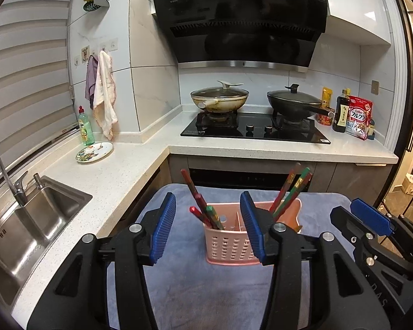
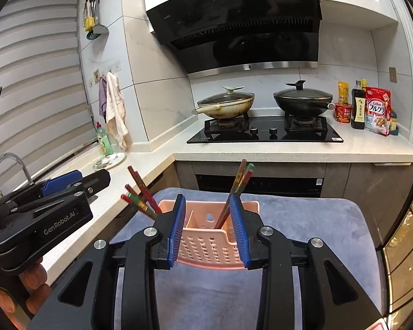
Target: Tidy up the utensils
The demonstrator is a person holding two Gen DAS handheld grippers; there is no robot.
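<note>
pink slotted utensil basket (image 1: 230, 244) sits on a blue-grey cloth (image 1: 195, 288) covering the bench. red and green chopsticks (image 1: 203, 210) lean out of its left compartment, another bunch (image 1: 290, 189) out of its right. left gripper (image 1: 208, 231) partly open, nothing between the pads. right gripper (image 2: 208, 229) partly open, empty, just short of the basket. sink (image 1: 27, 220) to the left.

Your left gripper (image 1: 208, 227) and right gripper (image 2: 208, 228) match: glossy black plastic arms with triangular cut-outs, round silver bolts at the pivots, and ribbed blue pads (image 1: 163, 227) on the fingers. White "GenRobot.AI" lettering marks the left one's side; faint lettering on the other looks like "DAS", though it's too dim to confirm.
</note>
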